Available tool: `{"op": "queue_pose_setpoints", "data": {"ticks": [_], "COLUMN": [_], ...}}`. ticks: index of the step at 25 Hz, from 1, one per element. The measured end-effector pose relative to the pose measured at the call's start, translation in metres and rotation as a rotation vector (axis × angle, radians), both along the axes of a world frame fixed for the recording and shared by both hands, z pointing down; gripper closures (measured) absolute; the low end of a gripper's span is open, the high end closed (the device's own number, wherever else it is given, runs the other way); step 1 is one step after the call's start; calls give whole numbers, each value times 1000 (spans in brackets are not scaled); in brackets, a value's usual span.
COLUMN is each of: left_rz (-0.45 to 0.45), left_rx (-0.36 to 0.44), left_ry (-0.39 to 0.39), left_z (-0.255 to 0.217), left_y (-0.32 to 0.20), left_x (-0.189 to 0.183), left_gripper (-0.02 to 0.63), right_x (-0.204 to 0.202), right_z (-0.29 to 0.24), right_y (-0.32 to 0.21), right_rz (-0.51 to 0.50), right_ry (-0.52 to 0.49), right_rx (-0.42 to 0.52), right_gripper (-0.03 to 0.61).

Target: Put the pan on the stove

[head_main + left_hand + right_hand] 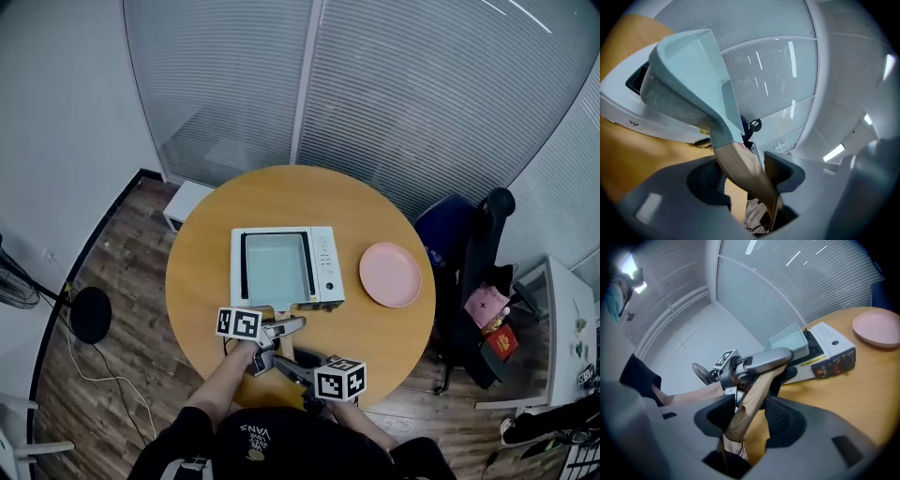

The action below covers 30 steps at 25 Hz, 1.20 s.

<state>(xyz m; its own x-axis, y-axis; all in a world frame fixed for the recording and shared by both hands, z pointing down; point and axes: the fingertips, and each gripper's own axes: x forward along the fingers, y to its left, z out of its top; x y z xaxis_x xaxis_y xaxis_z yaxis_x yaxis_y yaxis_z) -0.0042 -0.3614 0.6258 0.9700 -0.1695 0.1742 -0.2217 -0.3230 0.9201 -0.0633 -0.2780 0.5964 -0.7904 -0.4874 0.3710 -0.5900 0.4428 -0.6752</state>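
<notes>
Underside of the one pale teal square pan (275,269) is hidden, so its seating on the one white tabletop stove (325,262) cannot be judged. Left gripper (745,176) and right gripper (747,416) both clamp its wooden handle (757,392). One round pink plate (390,274) lies near the stove on the round wooden table (202,281), not touching it

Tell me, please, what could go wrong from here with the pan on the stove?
1. The left tool and right tool grip only the wooden handle, and it runs askew between their pads. The pan could twist or tip on the stove, especially if one tool lets go first.
2. A sideways swing of the pan might knock the pink plate, which lies just right of the stove.
</notes>
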Motion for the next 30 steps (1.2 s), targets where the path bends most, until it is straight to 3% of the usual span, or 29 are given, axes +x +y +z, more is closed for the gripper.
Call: {"op": "queue_pose_setpoints", "data": {"ticks": [15,30], "left_rz": [-12,31], "left_rx": [-42,-50], "left_ry": [31,57], "left_z": [14,15], "left_y": [-44,-60], "left_x": [6,5], "left_gripper": [380,380], "right_x": [7,0], "right_z": [11,13], "right_y": [-45,-63], "right_rz": [13,39], "right_ry": [6,33], "right_rx": [-15,-13], "right_gripper": [388,388]}}
